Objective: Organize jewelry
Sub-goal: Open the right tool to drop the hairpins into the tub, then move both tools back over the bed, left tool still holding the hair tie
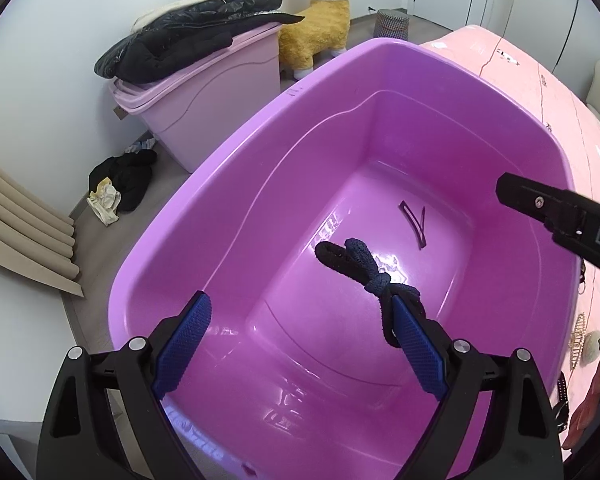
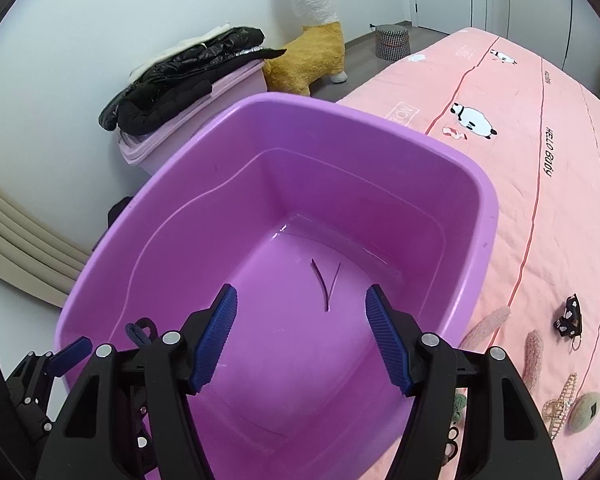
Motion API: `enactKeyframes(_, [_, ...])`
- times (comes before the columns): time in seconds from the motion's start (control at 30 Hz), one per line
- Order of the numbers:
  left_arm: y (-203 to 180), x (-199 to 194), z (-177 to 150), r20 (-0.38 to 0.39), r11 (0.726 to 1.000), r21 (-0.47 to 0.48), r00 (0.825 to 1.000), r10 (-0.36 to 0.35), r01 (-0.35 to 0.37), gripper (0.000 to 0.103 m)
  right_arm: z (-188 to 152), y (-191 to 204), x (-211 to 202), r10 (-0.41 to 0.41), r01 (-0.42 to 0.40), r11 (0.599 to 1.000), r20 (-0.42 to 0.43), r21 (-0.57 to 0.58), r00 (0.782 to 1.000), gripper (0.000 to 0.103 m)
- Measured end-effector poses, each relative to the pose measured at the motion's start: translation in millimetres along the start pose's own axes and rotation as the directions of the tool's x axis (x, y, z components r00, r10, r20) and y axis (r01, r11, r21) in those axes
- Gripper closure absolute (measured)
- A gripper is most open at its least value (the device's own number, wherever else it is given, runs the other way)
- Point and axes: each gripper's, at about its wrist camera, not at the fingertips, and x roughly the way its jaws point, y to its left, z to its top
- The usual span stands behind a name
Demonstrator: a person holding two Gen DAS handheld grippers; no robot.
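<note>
A purple tub (image 1: 204,184) stands against a pink bed. On its floor lies a thin purple hair clip (image 1: 414,226), seen again in the right wrist view (image 2: 326,284). A knotted navy hair tie (image 1: 356,264) stretches from the tub's middle to my left gripper's right pad and touches it; I cannot tell whether it hangs there or rests on the floor. My left gripper (image 1: 300,302) is open over the tub. My right gripper (image 2: 302,292) is open above the tub with nothing between its fingers. On the bed lie a gold claw clip (image 2: 560,404) and a black bow clip (image 2: 568,318).
Fuzzy pink pieces (image 2: 488,324) and a green round item (image 2: 586,408) also lie on the bedspread (image 2: 540,200). Beyond the tub stands a pink lidded bin (image 1: 220,92) with a black jacket (image 1: 188,44) on it. Behind are a plush llama (image 2: 312,40), a checked basket (image 2: 392,42) and clothes on the floor (image 1: 120,184).
</note>
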Motion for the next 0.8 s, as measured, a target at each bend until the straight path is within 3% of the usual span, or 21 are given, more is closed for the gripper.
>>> enactKeyframes(0.2, [-3, -30, -15, 0.075, 1.000, 0.014, 0.997, -0.005, 0.004, 0.010, -27, -10, -38, 0.045, -0.053, 0.996, 0.100, 0.076, 0.994, 0.039])
enactKeyframes(0.43, [-14, -62, -39, 0.137, 0.998, 0.044, 0.989, -0.057, 0.051, 0.009, -70, -30, -83, 0.027, -0.047, 0.992, 0.177, 0.114, 0.984, 0.039])
enactKeyframes(0.8, [-77, -97, -104, 0.179, 0.970, 0.191, 0.966, -0.186, 0.151, 0.007, -194, -125, -159, -0.204, 0.147, 0.952, 0.198, 0.269, 0.959, 0.034])
